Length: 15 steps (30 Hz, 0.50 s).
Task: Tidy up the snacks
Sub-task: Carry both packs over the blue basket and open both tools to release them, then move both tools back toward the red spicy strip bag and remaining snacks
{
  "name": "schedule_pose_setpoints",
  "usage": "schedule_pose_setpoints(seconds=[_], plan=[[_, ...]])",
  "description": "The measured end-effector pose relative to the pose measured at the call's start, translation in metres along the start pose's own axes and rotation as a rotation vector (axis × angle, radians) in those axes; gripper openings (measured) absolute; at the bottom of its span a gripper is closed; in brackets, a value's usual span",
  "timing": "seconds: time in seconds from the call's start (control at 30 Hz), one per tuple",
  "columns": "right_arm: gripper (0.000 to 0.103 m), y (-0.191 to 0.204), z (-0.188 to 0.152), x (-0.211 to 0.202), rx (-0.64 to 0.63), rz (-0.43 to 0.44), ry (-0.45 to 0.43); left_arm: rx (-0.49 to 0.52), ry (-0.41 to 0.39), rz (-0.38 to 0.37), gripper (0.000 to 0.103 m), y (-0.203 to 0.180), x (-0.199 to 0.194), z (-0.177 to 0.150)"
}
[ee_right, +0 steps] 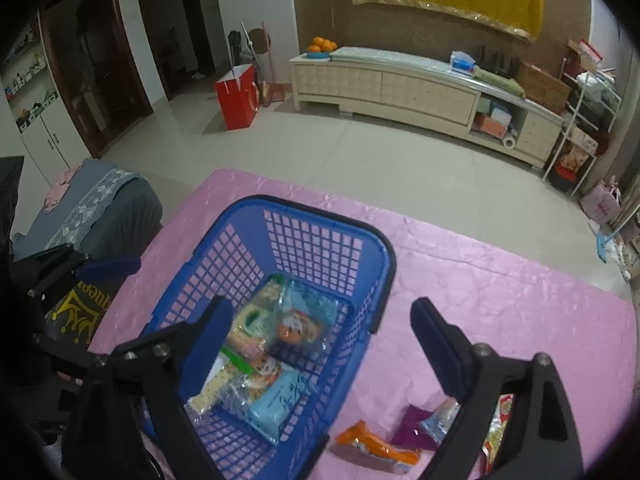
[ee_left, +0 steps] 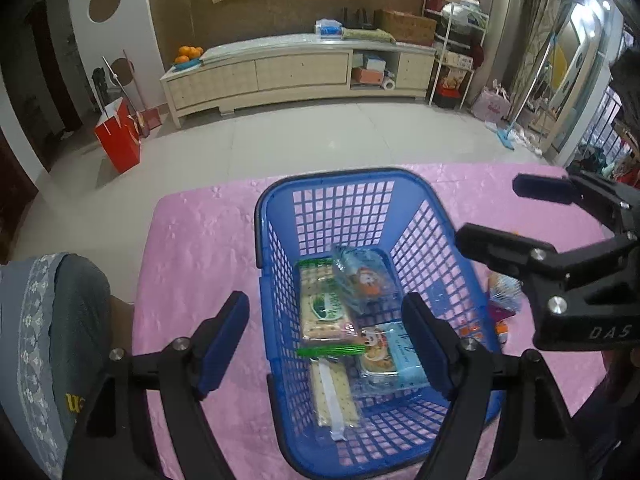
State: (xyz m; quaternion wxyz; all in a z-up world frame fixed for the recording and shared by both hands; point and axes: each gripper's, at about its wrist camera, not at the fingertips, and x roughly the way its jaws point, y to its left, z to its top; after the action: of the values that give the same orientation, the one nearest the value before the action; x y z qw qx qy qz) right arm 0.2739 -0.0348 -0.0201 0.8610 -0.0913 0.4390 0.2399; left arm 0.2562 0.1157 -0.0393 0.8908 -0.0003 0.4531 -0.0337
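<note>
While several packets already lie in the blue basket [ee_right: 224, 264], the loose snacks [ee_right: 376, 446] remain on the table [ee_right: 500, 300] just right of it, nearest the released, empty right gripper [ee_right: 320, 332]; the left gripper [ee_left: 324, 336] gapes over the basket.

The basket [ee_left: 276, 216] is bright blue with a square-grid lattice, on a pale pink, faintly flowered tablecloth [ee_left: 192, 248]. Inside, a light blue packet [ee_right: 280, 400] lies at five o'clock from a green-and-cream cracker pack [ee_right: 250, 324]. An orange wrapper [ee_right: 372, 446] and a purple packet [ee_right: 412, 428] lie on the pink.
</note>
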Motion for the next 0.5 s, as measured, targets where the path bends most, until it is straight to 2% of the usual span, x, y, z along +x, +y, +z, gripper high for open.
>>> schedule_pose_setpoints(seconds=[0.5], plan=[[0.093,-0.020,-0.032,-0.093,0.050,-0.056,-0.081,0.017,-0.132,-0.024,0.080,-0.045,-0.079,-0.014]])
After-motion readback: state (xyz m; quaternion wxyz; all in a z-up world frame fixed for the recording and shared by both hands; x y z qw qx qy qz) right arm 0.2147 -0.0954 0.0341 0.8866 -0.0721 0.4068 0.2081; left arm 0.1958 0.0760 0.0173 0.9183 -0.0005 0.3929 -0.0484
